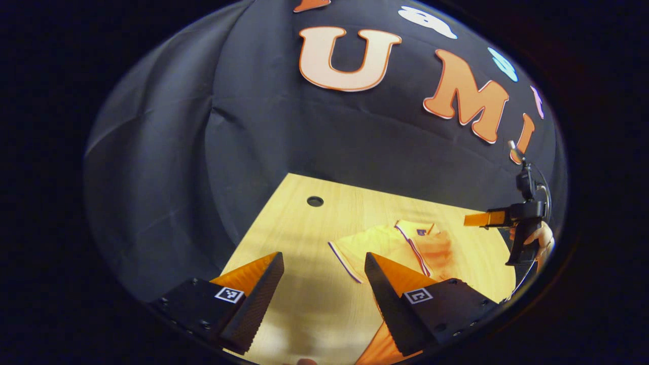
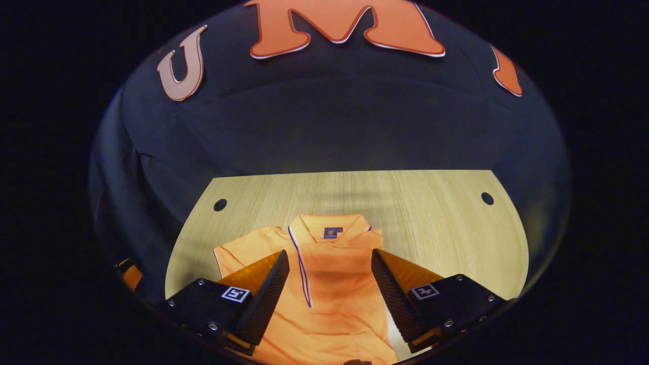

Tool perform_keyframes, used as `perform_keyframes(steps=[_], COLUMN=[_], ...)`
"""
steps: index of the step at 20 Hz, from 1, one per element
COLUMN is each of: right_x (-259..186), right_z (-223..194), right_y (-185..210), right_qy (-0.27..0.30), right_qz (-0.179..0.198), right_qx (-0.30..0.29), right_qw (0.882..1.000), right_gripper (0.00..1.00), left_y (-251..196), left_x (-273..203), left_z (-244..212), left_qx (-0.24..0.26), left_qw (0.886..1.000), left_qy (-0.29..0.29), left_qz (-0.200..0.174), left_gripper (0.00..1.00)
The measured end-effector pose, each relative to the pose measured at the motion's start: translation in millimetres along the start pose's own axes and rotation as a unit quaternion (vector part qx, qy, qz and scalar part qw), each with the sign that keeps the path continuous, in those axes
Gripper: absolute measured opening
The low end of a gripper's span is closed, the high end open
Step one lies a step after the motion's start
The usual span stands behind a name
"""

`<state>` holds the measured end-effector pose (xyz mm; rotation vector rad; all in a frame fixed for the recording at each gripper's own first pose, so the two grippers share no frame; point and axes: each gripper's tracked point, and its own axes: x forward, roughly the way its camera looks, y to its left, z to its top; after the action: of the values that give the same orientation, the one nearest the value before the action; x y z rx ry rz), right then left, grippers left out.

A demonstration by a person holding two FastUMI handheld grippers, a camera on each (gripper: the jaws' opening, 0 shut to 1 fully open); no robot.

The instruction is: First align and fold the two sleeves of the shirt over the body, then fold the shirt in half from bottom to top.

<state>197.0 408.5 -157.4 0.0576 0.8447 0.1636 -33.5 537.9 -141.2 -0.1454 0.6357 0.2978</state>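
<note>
Both grippers, left gripper (image 1: 324,284) and right gripper (image 2: 329,281), are hovering released above the shirt (image 2: 324,284). One sleeve (image 2: 243,253) is lying unfolded. A shallow pinch risks dragging the body crooked.

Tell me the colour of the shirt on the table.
The shirt is orange with thin purple-and-white trim lines, clearest in the right gripper view.

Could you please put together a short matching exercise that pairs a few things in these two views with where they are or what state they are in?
Things:
1. shirt
2. left claw
3. table
4. collar

Places or states:
A. open, above the table's near edge
B. at the shirt's far end, toward the booth wall
C. lying flat on the table
D. light wood with round holes

Pairs: 1-C, 2-A, 3-D, 4-B
</note>
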Motion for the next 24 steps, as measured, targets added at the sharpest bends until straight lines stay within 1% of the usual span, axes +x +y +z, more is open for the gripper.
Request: perform_keyframes(steps=[4, 6, 8, 11, 14, 16, 18, 20, 22, 24], right_x=[-33.1, -46.7, -60.2, -74.8, -86.0, -94.2, -98.8, -104.3, -106.1, -108.7], right_z=[23.2, 27.4, 29.2, 27.5, 25.2, 23.3, 20.9, 16.5, 12.0, 7.7], right_y=[-26.2, -35.7, -41.9, -53.0, -72.5, -86.1, -97.1, -107.0, -116.4, -124.3], right_qy=[-0.053, -0.070, -0.079, -0.083, -0.088, -0.091, -0.091, -0.087, -0.084, -0.081], right_qz=[-0.017, -0.019, -0.013, 0.001, 0.002, 0.001, 0.003, 0.007, 0.010, 0.014], right_qx=[-0.017, -0.020, -0.019, -0.014, -0.016, -0.013, -0.007, -0.001, 0.006, 0.013], right_qw=[0.998, 0.997, 0.997, 0.996, 0.996, 0.996, 0.996, 0.996, 0.996, 0.997], right_gripper=[0.99, 0.99, 0.99, 0.99, 0.99, 0.99, 0.99, 0.99, 0.99, 0.99], left_y=[-26.2, -34.9, -47.1, -50.6, -57.7, -54.5, -47.4, -48.1, -40.3, -37.1], left_x=[23.5, 40.3, 55.6, 88.4, 114.4, 135.9, 153.1, 172.0, 187.0, 198.3], left_z=[-16.8, -25.5, -32.8, -38.6, -49.2, -52.4, -56.8, -61.2, -67.6, -73.2], left_qx=[-0.011, -0.015, -0.017, -0.019, -0.018, -0.017, -0.027, -0.038, -0.032, -0.040], left_qw=[0.998, 0.996, 0.993, 0.987, 0.978, 0.974, 0.968, 0.964, 0.959, 0.953], left_qy=[0.054, 0.083, 0.116, 0.161, 0.206, 0.226, 0.247, 0.259, 0.275, 0.290], left_qz=[-0.018, -0.022, -0.028, -0.020, -0.013, 0.008, 0.034, 0.042, 0.059, 0.079], left_gripper=[0.98, 0.98, 0.98, 0.98, 0.98, 0.98, 0.99, 0.99, 0.99, 0.99])
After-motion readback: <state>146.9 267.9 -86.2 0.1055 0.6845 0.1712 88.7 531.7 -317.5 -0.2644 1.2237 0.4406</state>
